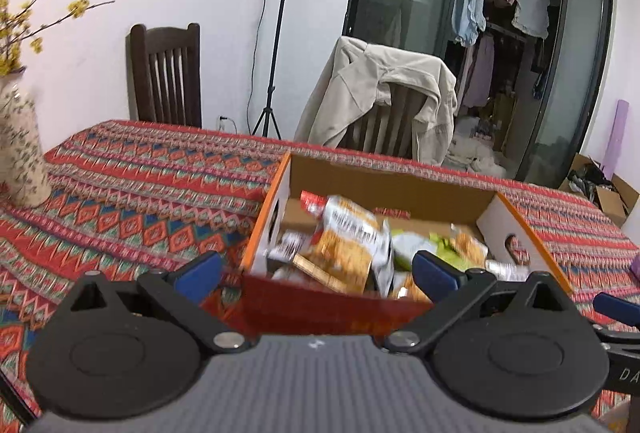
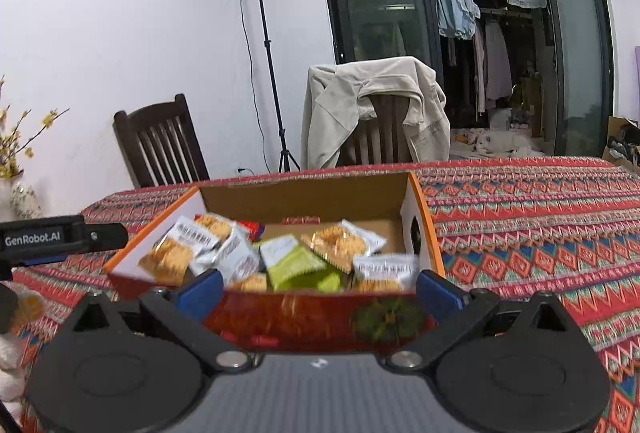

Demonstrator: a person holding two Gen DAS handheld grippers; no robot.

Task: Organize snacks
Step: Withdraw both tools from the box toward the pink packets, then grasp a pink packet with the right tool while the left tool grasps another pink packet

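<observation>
An open cardboard box (image 1: 380, 185) with orange rims and a red front wall sits on the patterned tablecloth (image 1: 132, 193). Several snack packets lie inside: white packs with orange crackers (image 1: 352, 241) and a green pack (image 2: 292, 263). My left gripper (image 1: 320, 273) is open, its blue fingertips (image 1: 202, 269) straddling the box's near left corner, holding nothing. In the right wrist view the same box (image 2: 304, 199) fills the middle. My right gripper (image 2: 320, 287) is open too, blue fingertips (image 2: 438, 287) on either side of the box's front wall. The left gripper's body (image 2: 52, 237) shows at the left edge.
A patterned vase (image 1: 20, 149) with yellow flowers stands at the table's left. Two dark chairs (image 1: 166, 73) are behind the table, one draped with a beige jacket (image 1: 380, 97). A light stand (image 2: 264, 45) is by the wall. Bare tablecloth (image 2: 540, 217) lies right of the box.
</observation>
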